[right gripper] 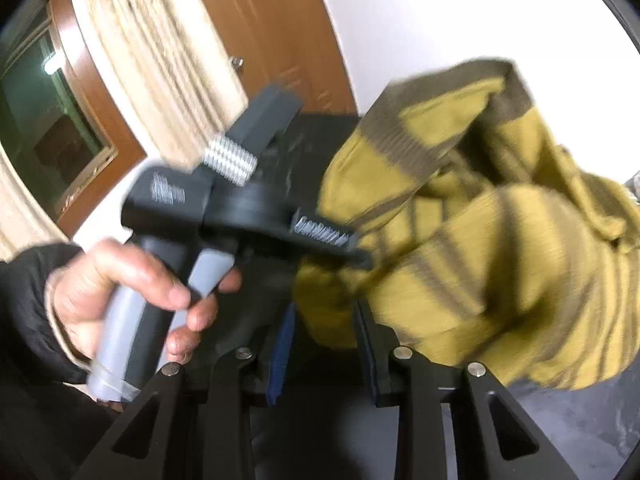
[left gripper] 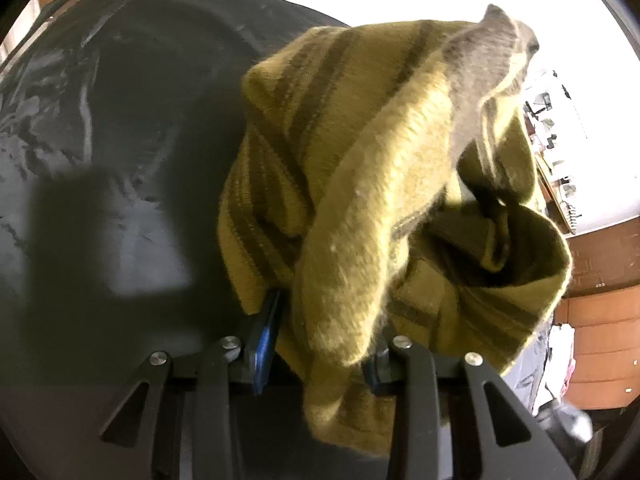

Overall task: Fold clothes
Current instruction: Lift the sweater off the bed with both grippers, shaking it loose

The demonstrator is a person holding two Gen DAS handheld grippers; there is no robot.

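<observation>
Left gripper (left gripper: 320, 344), fingers apart with the bunched mustard striped sweater (left gripper: 372, 184) draped between them; cloth fills centre-right frame above the dark table (left gripper: 120, 160), right gripper (right gripper: 324, 352) likewise agape beneath it.

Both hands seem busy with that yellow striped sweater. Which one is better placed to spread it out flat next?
Probably the left. The left gripper has the sweater bunched between its jaws above the dark table. The right gripper looks open, fabric only just at its jaws.
</observation>
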